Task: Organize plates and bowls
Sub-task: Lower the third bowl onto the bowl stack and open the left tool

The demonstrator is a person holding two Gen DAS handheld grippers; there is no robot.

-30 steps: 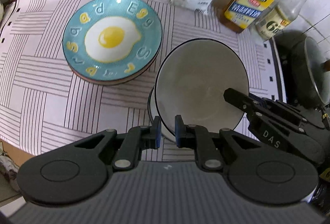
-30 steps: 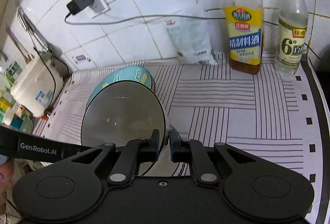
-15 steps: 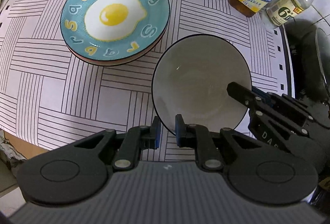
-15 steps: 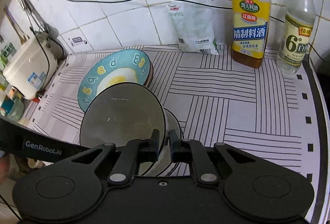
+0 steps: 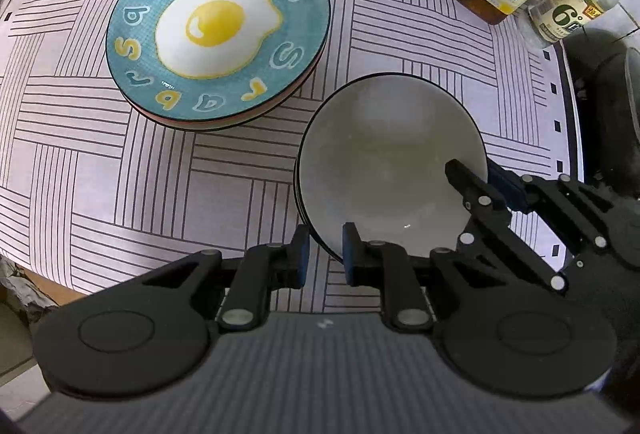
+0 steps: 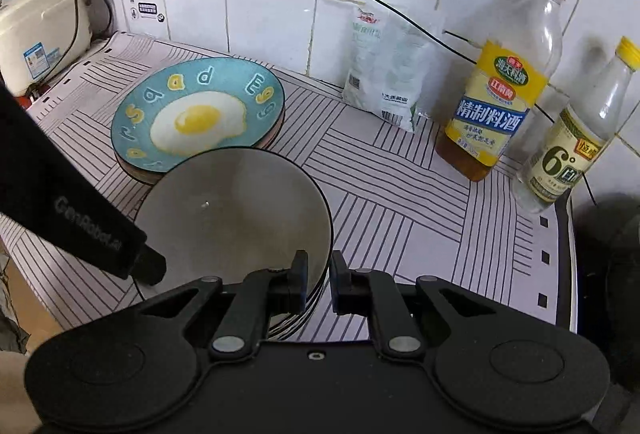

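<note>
A white bowl with a dark rim (image 5: 384, 162) (image 6: 236, 210) sits nested on a stack of like bowls on the striped mat. My left gripper (image 5: 324, 250) straddles its near rim, jaws slightly parted around the rim. My right gripper (image 6: 319, 280) straddles the opposite rim the same way; it also shows in the left wrist view (image 5: 488, 182). A stack of plates topped by a teal fried-egg plate (image 5: 218, 30) (image 6: 198, 116) lies to the left, beyond the bowls.
Two bottles (image 6: 500, 86) (image 6: 576, 142) and a white bag (image 6: 384, 74) stand by the tiled wall. A dark pan (image 5: 616, 106) sits at the right on the stove. A white appliance (image 6: 40, 30) stands at the far left. The counter's front edge is near.
The tilted bowl held by both grippers has come down level onto the bowl stack. Both jaws have widened slightly around its rim.
</note>
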